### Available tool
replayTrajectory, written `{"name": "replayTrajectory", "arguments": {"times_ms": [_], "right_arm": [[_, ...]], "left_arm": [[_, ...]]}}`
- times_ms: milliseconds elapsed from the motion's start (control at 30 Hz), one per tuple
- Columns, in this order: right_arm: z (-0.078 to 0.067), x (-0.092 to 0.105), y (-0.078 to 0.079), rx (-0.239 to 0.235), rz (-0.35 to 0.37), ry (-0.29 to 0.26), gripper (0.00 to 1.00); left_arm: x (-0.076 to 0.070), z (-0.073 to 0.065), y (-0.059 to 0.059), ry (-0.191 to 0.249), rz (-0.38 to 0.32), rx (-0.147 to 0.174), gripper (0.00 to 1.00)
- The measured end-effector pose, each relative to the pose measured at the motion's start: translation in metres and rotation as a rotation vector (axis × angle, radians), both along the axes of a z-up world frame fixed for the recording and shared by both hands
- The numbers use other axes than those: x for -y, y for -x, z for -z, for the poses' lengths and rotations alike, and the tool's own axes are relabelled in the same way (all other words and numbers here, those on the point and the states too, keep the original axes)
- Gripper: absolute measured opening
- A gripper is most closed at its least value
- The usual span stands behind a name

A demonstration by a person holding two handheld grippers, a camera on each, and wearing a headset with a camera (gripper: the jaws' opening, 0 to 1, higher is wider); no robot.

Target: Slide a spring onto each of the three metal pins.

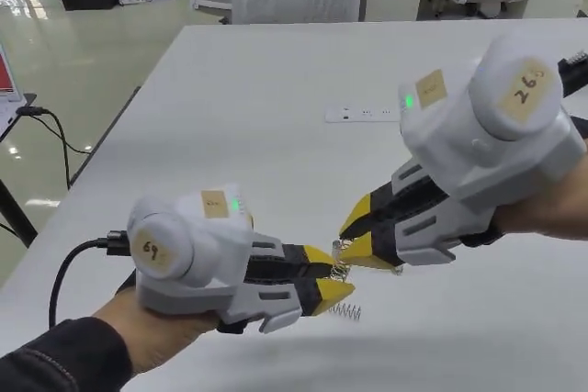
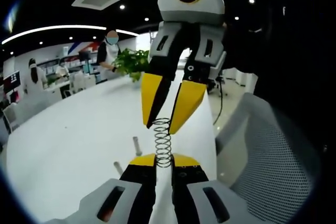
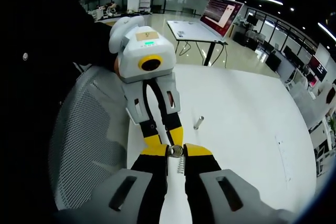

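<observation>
The left claw (image 1: 323, 284) and the right claw (image 1: 360, 238) both pinch one spring (image 1: 340, 269) above the counter (image 1: 276, 89); a second spring (image 1: 345, 310) lies beneath.

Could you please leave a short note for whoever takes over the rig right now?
Left tongs: shut on one end of a spring.
Right tongs: shut on the same spring's other end, so it spans the gap between them above the table.
Things: a second spring lies loose on the table by the left tongs. Two pins are on the table, both bare.
Done: no spring on either pin.
Left: slide the held spring onto a pin, then the rest.
</observation>
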State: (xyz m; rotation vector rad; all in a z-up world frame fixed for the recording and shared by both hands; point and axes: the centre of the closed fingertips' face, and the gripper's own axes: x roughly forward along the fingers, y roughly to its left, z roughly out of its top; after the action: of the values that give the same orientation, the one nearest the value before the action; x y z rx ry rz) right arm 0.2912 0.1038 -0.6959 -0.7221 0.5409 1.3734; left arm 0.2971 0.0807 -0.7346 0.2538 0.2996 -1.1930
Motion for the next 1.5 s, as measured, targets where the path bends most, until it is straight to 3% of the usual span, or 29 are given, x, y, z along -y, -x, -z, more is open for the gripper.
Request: {"name": "replayTrajectory", "arguments": {"times_ms": [233, 433, 600, 700, 967, 1433, 1500], "right_arm": [[0.003, 0.003, -0.003, -0.035, 0.037, -0.04, 0.11], [0.009, 0.004, 0.002, -0.065, 0.039, -0.031, 0.15], [0.016, 0.004, 0.006, -0.084, 0.013, 0.033, 0.14], [0.022, 0.005, 0.009, -0.096, -0.017, 0.102, 0.13], [0.028, 0.002, 0.01, -0.114, -0.048, 0.156, 0.09], [0.028, 0.005, 0.007, -0.127, -0.056, 0.212, 0.08], [0.027, 0.006, 0.004, -0.109, -0.053, 0.221, 0.08]], "left_arm": [[-0.002, -0.001, -0.001, 0.02, -0.01, -0.003, 0.02], [-0.001, 0.0, 0.001, 0.017, -0.003, 0.0, 0.02], [0.001, 0.002, 0.004, -0.007, 0.012, 0.012, 0.02], [0.002, 0.005, 0.005, -0.027, 0.023, 0.021, 0.02], [0.005, 0.001, 0.008, -0.015, 0.031, 0.024, 0.02], [0.005, -0.004, 0.003, 0.04, 0.006, -0.006, 0.04], [0.002, -0.002, 0.001, 0.03, -0.002, -0.011, 0.06]]}}
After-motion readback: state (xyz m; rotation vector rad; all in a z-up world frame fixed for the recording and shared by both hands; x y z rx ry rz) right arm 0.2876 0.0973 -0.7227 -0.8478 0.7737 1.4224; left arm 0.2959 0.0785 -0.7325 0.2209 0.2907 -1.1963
